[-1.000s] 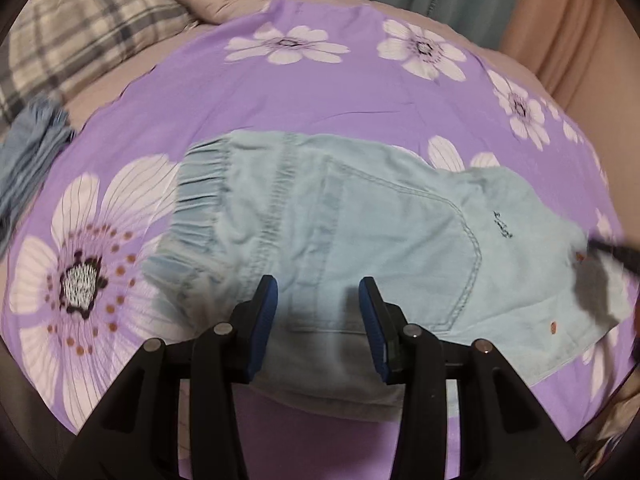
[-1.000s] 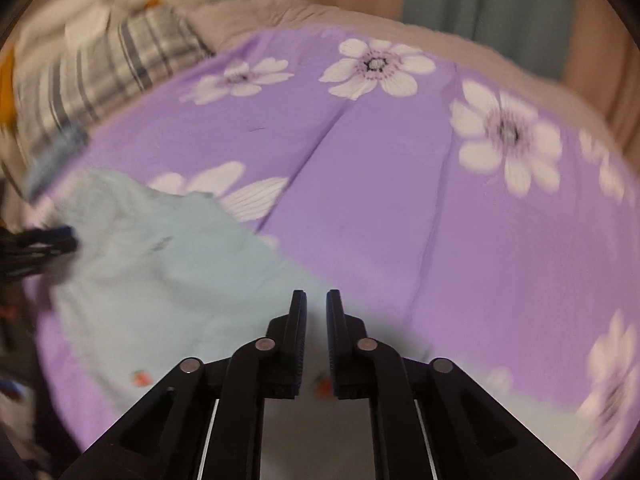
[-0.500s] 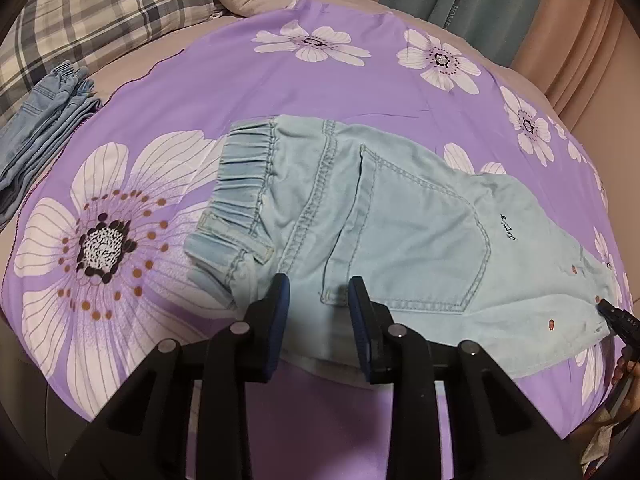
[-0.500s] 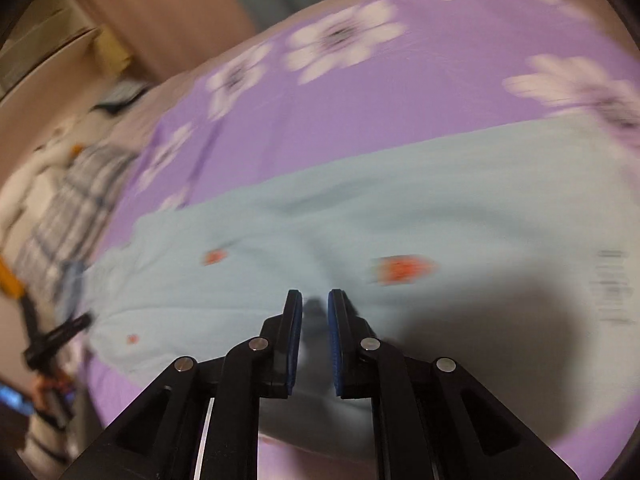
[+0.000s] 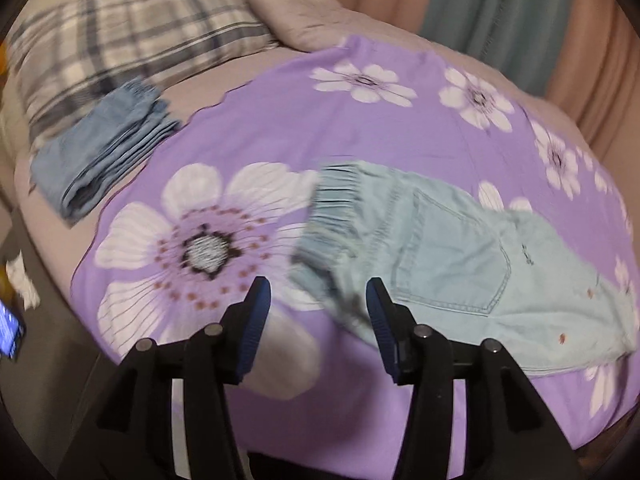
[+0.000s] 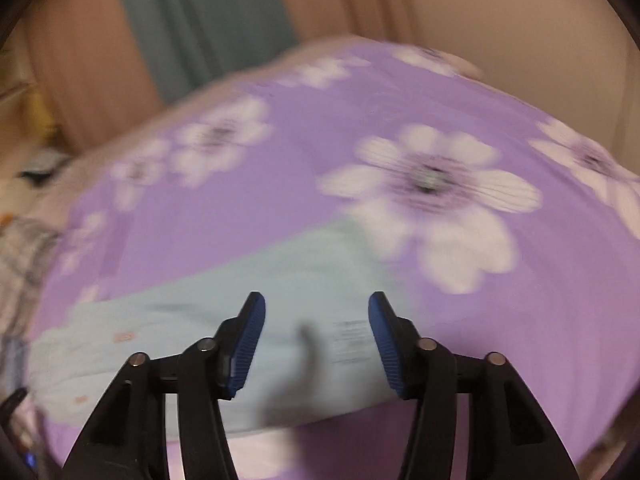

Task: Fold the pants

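Light blue denim pants [image 5: 452,256] lie flat on the purple flowered sheet [image 5: 360,128], elastic waistband to the left, back pocket up. My left gripper [image 5: 318,312] hovers over the sheet by the waistband's near corner; its jaws are opening and hold nothing. In the blurred right wrist view the pants [image 6: 224,320] spread below my right gripper [image 6: 316,336]. Its jaws are opening above the cloth, and nothing is pinched between them.
A folded stack of darker blue jeans [image 5: 100,152] lies at the sheet's left edge, next to a plaid pillow [image 5: 120,40]. Curtains [image 5: 500,12] hang behind the bed. A lit phone screen [image 5: 10,330] shows at the far left.
Both grippers' jaws have gone from narrow to wide. The left view slid left, off the pants toward the big flower. The right view swung and rolled over the pants.
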{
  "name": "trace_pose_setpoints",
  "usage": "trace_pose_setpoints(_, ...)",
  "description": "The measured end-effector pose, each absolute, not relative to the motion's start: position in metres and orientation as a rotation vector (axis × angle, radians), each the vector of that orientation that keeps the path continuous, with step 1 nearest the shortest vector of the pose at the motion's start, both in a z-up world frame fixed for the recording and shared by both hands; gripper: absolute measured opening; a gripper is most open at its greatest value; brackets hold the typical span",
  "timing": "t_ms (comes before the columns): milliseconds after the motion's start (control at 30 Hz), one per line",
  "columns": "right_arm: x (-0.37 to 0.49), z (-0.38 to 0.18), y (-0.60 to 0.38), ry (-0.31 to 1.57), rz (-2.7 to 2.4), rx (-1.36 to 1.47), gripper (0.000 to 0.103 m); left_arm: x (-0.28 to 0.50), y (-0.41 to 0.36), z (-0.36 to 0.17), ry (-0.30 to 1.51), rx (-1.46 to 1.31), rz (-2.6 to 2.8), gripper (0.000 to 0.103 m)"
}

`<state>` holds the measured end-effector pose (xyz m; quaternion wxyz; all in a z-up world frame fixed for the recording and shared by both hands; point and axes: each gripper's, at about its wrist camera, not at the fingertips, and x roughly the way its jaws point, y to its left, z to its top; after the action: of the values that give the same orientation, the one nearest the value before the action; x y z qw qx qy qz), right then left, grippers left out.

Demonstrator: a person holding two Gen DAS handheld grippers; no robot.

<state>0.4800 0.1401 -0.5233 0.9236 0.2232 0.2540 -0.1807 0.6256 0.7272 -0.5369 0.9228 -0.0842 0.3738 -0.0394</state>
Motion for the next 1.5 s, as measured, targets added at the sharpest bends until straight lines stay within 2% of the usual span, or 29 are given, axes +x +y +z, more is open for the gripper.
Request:
trace_pose_setpoints(200,0.515,-0.519,0.240,0.506,-0.121,0.325,0.054,0.618,0.743,-0.537,0.763,-0.247,-0.100,0.049)
trace_pose_setpoints(500,0.585,-0.546,0.352,0.641,0.123,0.222,0.053,0.632,0.683,-0.524,0.720,-0.230,-0.298,0.047)
trace_pose_setpoints(600,0.597,-0.558,0.378,0.670,0.125,0.207,0.043,0.644,0.670,-0.529,0.731,-0.235,-0.318,0.044)
trace_pose_setpoints(667,0.599,-0.565,0.388,0.689,0.122,0.214,0.040,0.651,0.664,-0.536,0.753,-0.225,-0.330,0.040)
trace_pose_setpoints(833,0.591,-0.574,0.403,0.709,0.131,0.140,0.040,0.668,0.657,-0.572,0.859,-0.177,-0.301,0.038)
trace_pose_setpoints(1000,0.582,-0.573,0.401,0.741,0.165,0.124,0.040,0.665,0.661,-0.569,0.851,-0.173,-0.309,0.037)
trace_pose_setpoints(1167,0.569,-0.566,0.380,0.745,0.180,0.234,0.040,0.656,0.658,-0.564,0.872,-0.116,-0.273,0.037)
trace_pose_setpoints(1233,0.561,-0.560,0.367,0.717,0.156,0.277,0.040,0.652,0.654,-0.556,0.876,-0.103,-0.258,0.040)
trace_pose_setpoints(1300,0.555,-0.555,0.352,0.682,0.128,0.324,0.040,0.647,0.649,-0.550,0.868,-0.110,-0.280,0.051)
trace_pose_setpoints(1500,0.556,-0.557,0.327,0.653,0.082,0.436,0.040,0.626,0.589,-0.533,0.848,-0.044,-0.470,0.053)
